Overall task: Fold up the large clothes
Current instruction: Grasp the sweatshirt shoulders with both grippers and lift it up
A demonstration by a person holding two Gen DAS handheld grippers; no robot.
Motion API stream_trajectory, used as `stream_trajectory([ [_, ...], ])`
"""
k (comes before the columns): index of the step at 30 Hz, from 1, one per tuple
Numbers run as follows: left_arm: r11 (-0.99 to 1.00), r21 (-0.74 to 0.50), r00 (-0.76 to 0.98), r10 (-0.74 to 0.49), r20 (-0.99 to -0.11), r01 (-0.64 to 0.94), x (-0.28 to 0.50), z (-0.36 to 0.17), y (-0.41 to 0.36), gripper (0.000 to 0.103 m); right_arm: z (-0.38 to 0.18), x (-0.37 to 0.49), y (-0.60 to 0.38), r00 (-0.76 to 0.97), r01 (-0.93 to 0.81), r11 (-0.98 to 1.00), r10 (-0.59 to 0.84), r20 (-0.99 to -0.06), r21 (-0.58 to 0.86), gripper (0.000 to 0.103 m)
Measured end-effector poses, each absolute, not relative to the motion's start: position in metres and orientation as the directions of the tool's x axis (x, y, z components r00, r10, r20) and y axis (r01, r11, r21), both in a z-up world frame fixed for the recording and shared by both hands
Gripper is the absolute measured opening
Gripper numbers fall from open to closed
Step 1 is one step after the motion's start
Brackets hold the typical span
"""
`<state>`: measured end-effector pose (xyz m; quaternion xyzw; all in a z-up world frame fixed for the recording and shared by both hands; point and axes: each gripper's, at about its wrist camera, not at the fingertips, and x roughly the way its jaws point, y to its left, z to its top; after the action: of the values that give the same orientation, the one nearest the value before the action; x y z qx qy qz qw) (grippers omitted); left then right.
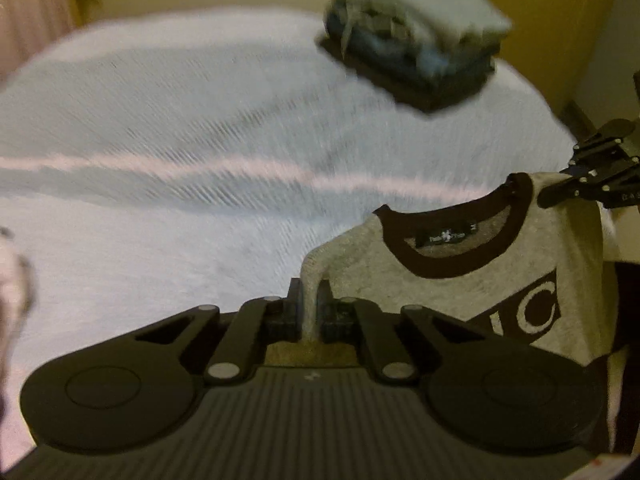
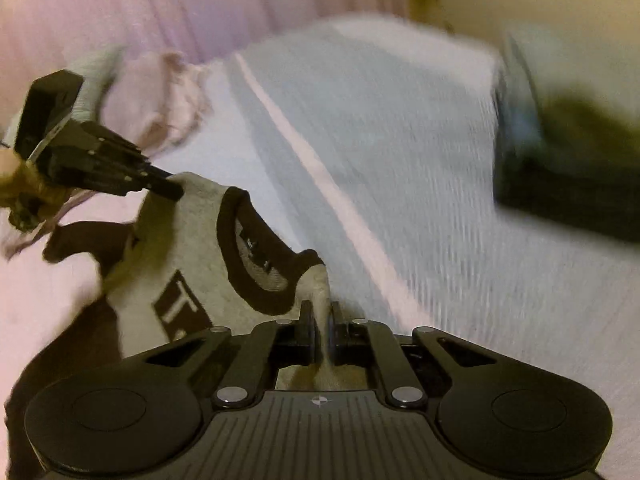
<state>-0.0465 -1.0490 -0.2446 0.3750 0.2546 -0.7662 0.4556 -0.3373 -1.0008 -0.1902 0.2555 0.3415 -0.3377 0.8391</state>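
Observation:
A grey T-shirt (image 1: pixel 460 280) with a dark collar and dark print hangs between my two grippers above the bed. My left gripper (image 1: pixel 310 294) is shut on a pinch of the shirt's grey shoulder fabric. The right wrist view shows my right gripper (image 2: pixel 320 314) shut on the other shoulder of the T-shirt (image 2: pixel 180 248). Each gripper also shows in the other's view: the right gripper (image 1: pixel 550 198) at the shirt's far shoulder, the left gripper (image 2: pixel 172 190) likewise, with a hand (image 2: pixel 10 170) behind it.
The bed (image 1: pixel 180 160) has a pale ribbed cover with a pink stripe across it. A stack of folded clothes (image 1: pixel 412 44) sits at the bed's far side, blurred in the right wrist view (image 2: pixel 560 152). Pink crumpled cloth (image 2: pixel 164 92) and a pink curtain (image 2: pixel 200 4) lie beyond.

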Motion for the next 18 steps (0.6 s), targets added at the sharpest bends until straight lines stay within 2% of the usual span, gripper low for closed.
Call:
stream_trajectory([
  [7,-0.209,0.022,-0.153,-0.781,-0.606,0.978,0.006,-0.103,-0.910,0.002,-0.062,-0.316,-0.929,0.675,0.642,0.754,-0.468,-0.571,0.140,0.001],
  [13,0.004,0.049,0.020,-0.939,-0.343,0.999,0.022,0.022,-0.731,0.000,0.042,-0.295,-0.824,0.767,0.555,0.831,-0.493,-0.411,0.041,0.001],
  [16,0.007,0.070,0.028,-0.951,-0.306,0.998,0.012,0.056,-0.662,0.000,0.075,-0.287,-0.759,0.782,0.525,0.850,-0.502,-0.369,-0.043,0.001],
  [18,-0.013,0.085,0.015,-0.945,-0.328,0.996,0.003,0.065,-0.630,0.000,0.086,-0.283,-0.726,0.784,0.517,0.853,-0.505,-0.360,-0.070,0.001],
])
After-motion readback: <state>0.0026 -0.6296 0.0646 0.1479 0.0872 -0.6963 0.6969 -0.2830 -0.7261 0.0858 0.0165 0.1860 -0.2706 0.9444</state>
